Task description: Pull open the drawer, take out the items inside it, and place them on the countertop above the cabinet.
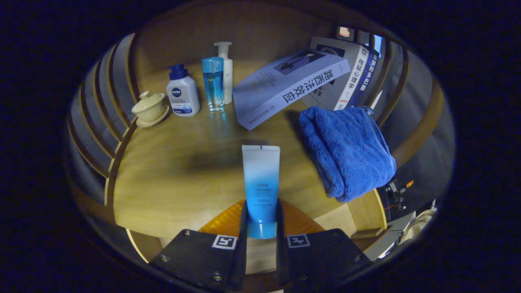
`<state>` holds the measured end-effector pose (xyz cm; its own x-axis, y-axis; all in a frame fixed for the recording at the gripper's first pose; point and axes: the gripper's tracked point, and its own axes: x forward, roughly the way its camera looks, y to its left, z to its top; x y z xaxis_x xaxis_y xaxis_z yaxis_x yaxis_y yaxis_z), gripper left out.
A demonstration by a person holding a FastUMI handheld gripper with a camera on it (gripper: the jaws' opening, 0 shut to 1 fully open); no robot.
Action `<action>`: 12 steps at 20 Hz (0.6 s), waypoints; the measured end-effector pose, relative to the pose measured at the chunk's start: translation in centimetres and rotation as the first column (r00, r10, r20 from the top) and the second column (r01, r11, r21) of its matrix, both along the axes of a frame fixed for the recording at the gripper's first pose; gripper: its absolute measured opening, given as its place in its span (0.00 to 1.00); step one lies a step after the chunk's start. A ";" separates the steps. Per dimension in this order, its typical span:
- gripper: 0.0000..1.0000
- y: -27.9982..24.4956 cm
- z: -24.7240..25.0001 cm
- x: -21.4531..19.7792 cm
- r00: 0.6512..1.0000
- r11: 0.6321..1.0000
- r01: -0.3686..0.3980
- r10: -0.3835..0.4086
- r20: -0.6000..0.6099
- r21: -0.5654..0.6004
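In the gripper view, the gripper (261, 228) is grasping a blue-and-white squeeze tube (261, 183), with both fingers pressing on its lower sides near the cap end. The tube is standing upright between the fingers, its flat crimped end pointing up, over the wooden countertop (175, 171). A folded blue towel (346, 150) is lying just to the right of the tube, reaching over the countertop's right edge. Beyond the tube, a pale book (285, 87) is leaning tilted against other upright books (350, 77). To the left of it, a clear blue bottle (213, 83) is standing in front of a white pump bottle (226, 71), beside a white lotion bottle with a dark cap (182, 91). A cream lidded teacup on a saucer (149, 109) is sitting at the far left.
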<state>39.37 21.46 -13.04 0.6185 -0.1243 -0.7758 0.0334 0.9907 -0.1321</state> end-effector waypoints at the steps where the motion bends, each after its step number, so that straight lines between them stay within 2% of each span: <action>1: 0.30 0.3 0.1 0.3 1.000 1.000 -0.008 0.008 0.005 0.022; 2: 0.30 0.3 0.1 0.4 1.000 0.999 -0.015 0.015 0.005 0.034; 4: 0.37 0.2 -0.2 0.1 1.000 0.999 -0.026 0.026 -0.003 0.020; 7: 0.42 1.0 0.7 -0.5 0.998 0.999 -0.044 0.042 0.044 0.030; 9: 0.48 1.3 2.1 -1.6 0.994 0.998 -0.050 0.046 0.103 0.043; 12: 0.48 1.2 4.3 -4.5 0.978 0.997 -0.063 0.052 0.200 0.047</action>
<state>34.89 22.66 -8.78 0.7658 -0.0462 -0.6415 -0.0032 0.9971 -0.0756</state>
